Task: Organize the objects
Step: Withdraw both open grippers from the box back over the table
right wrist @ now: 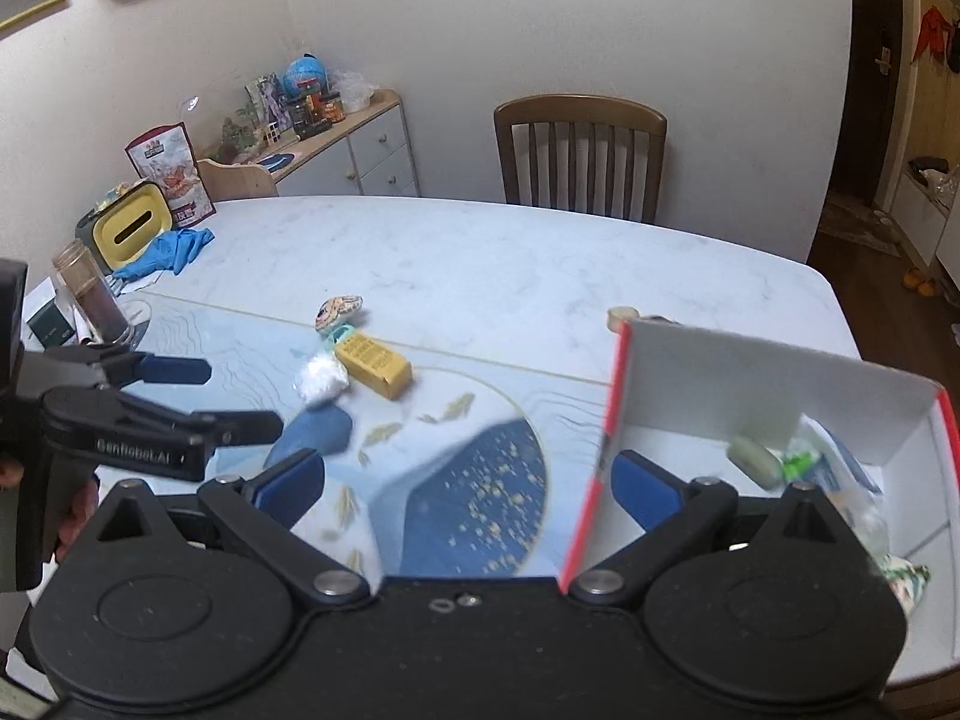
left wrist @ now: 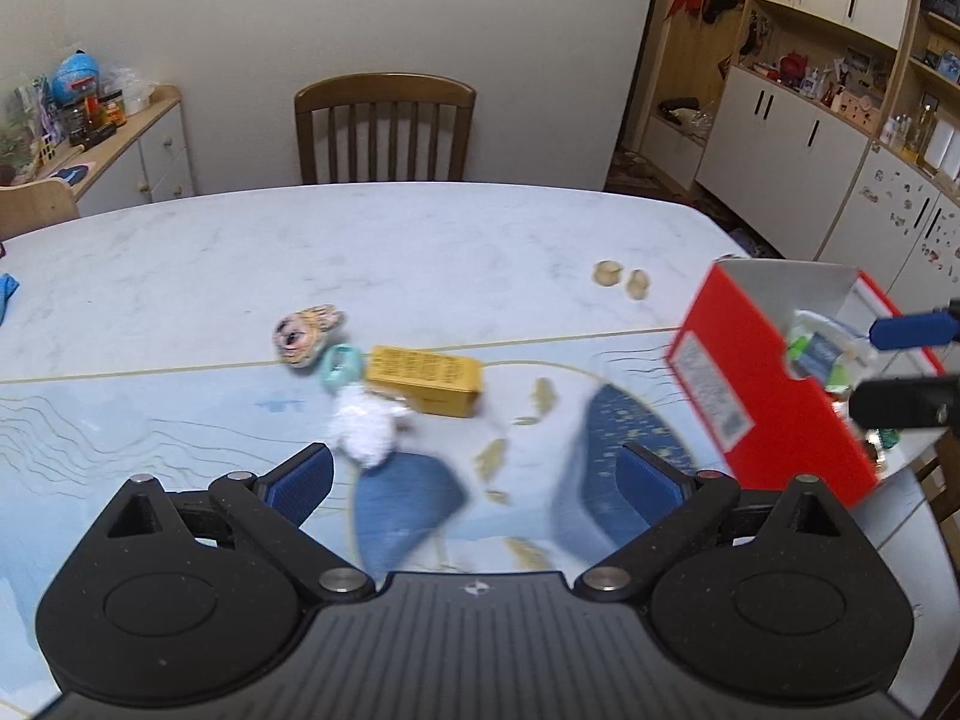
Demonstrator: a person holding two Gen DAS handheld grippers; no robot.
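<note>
A yellow box [left wrist: 427, 379] lies mid-table beside a white fluffy ball [left wrist: 365, 427], a teal ring [left wrist: 342, 365] and a patterned round pouch [left wrist: 305, 331]. The same cluster shows in the right wrist view: box [right wrist: 373, 365], white ball [right wrist: 321, 383], pouch [right wrist: 338, 311]. A red-and-white cardboard box [left wrist: 762, 396] stands at the right, holding several small items [right wrist: 780, 462]. My left gripper [left wrist: 474, 477] is open and empty, above the mat short of the cluster. My right gripper [right wrist: 468, 480] is open and empty, its right finger [right wrist: 645, 489] over the red box's edge [right wrist: 606, 420].
Two small tan pieces [left wrist: 621, 277] lie on the marble table [left wrist: 420, 240]. A wooden chair [left wrist: 384, 126] stands at the far side. At the table's left are a blue glove [right wrist: 168, 252], a yellow tissue box [right wrist: 129, 228], a jar [right wrist: 90, 300] and a snack bag [right wrist: 171, 171].
</note>
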